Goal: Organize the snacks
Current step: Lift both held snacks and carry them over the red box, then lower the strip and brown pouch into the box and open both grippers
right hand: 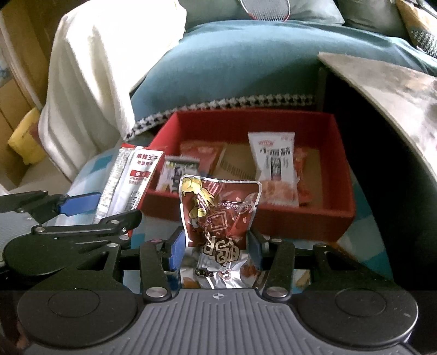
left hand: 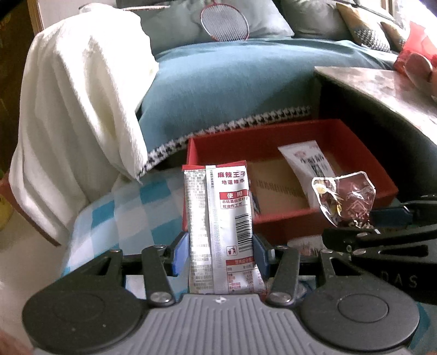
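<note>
Your left hand-held gripper [left hand: 221, 254] pinches a light, bendy white packet [left hand: 222, 218]; your right hand-held gripper [right hand: 215, 245] squeezes a crinkly, slippery foil bag [right hand: 218, 215], both near the red box [right hand: 338, 218].

Checked blue-white cloth surface [right hand: 90, 174]; red box [right hand: 342, 161] sits on it.

Home living room: blue-covered sofa [left hand: 232, 82] with cushions [left hand: 314, 19], white throw [left hand: 76, 109], badminton racket [left hand: 224, 23], low worktop [left hand: 387, 90] alongside.
</note>
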Available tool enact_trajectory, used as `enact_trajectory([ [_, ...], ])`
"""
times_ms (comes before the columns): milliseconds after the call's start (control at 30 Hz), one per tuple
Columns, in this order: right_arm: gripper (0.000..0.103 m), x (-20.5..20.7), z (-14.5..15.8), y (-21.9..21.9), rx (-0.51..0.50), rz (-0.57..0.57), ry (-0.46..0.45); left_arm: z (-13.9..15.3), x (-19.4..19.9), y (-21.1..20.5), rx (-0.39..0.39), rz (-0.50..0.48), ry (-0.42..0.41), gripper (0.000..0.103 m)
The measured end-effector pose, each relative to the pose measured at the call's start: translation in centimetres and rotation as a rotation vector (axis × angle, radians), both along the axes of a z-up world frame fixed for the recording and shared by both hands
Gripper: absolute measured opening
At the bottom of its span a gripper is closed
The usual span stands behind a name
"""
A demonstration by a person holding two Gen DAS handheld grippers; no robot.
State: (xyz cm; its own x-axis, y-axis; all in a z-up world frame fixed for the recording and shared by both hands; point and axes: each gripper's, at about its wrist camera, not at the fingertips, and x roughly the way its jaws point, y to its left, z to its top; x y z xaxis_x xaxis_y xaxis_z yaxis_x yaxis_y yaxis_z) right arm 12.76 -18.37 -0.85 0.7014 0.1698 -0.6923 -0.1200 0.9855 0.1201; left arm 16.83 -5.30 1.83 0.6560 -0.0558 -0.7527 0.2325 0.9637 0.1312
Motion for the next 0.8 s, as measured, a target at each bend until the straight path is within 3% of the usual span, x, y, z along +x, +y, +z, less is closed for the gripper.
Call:
enact_trajectory([
  [800, 0.055, 6.5, 1.0, -2.5, -0.037, -0.067, -0.054, -0.4, 7.0, -2.7, 0.014, 0.006, -0.048, 0.043],
])
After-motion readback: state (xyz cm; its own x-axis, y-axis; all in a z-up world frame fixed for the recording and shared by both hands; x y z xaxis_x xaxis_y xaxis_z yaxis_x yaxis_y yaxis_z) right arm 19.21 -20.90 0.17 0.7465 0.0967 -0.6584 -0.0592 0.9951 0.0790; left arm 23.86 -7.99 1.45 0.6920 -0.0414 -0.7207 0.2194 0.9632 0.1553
